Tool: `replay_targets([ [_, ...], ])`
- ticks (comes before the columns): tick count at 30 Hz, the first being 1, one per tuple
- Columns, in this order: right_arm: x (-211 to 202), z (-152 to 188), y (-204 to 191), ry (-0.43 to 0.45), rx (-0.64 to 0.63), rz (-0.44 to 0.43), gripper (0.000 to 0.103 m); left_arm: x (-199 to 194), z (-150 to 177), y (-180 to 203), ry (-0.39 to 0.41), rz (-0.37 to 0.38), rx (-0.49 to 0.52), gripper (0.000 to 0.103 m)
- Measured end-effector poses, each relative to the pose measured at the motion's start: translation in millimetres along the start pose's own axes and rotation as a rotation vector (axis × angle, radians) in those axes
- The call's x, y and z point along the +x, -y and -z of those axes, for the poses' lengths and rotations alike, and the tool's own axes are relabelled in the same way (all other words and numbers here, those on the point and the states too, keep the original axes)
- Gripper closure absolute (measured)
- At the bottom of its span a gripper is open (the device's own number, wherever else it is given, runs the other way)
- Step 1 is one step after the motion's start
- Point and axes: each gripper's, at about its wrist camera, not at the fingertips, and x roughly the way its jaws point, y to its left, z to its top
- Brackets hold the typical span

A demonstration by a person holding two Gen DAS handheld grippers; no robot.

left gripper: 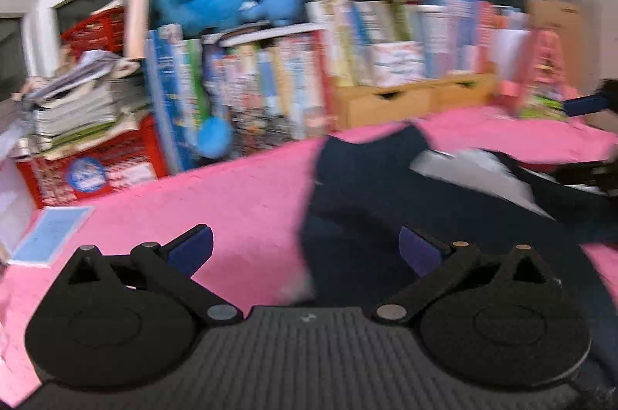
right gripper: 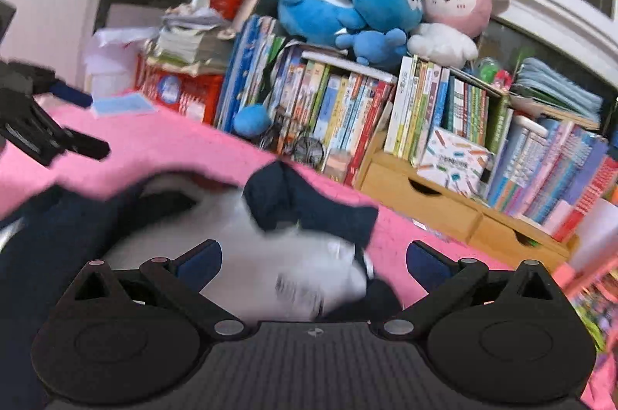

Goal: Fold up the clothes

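Observation:
A dark navy garment (left gripper: 390, 201) with a white lining lies crumpled on a pink cloth-covered surface (left gripper: 231, 193). My left gripper (left gripper: 305, 248) is open just above the garment's left edge, with nothing between its blue pads. In the right wrist view the same garment (right gripper: 309, 213) shows its white inside (right gripper: 270, 255) and a printed label. My right gripper (right gripper: 314, 259) is open over that white part and holds nothing. Each gripper appears at the edge of the other's view: the right one (left gripper: 591, 174) and the left one (right gripper: 34, 124). Both views are motion-blurred.
Rows of books (right gripper: 386, 116) line the back of the surface, with wooden drawers (right gripper: 425, 205) below them. Blue and pink plush toys (right gripper: 386, 4) sit on top. A red crate (left gripper: 96, 163) holds stacked papers, and a blue-and-white card (left gripper: 50, 236) lies on the pink surface at left.

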Motion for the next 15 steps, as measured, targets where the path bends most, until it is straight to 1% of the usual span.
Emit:
replay_targets([
  [2,-16,21,-8,-0.014,0.013,0.022,0.000,-19,9,23,0.000,0.050,0.019,0.000],
  [5,-38,48,-11,-0.034,0.114,0.027,0.000,-34,15,56,-0.016,0.126,0.028,0.000],
  [6,-44,56,-11,-0.035,0.159,0.013,0.000,-37,16,67,-0.015,0.143,0.027,0.000],
  [8,-58,72,-10,-0.032,0.260,-0.049,0.000,-39,16,86,-0.005,0.179,0.025,0.000],
  [9,-64,80,-10,-0.026,0.316,-0.099,0.000,-39,16,95,-0.004,0.194,0.021,0.000],
  [11,-77,94,-8,0.003,0.446,-0.271,0.000,-32,14,108,-0.021,0.212,-0.001,0.000],
  [13,-85,106,-7,0.048,0.563,-0.438,0.000,-26,12,113,-0.046,0.213,-0.029,0.000],
  [14,-86,110,-9,0.062,0.600,-0.493,0.000,-26,11,111,-0.051,0.213,-0.047,0.000],
  [15,-85,112,-13,0.063,0.607,-0.514,0.000,-27,10,108,-0.053,0.213,-0.065,0.000],
])
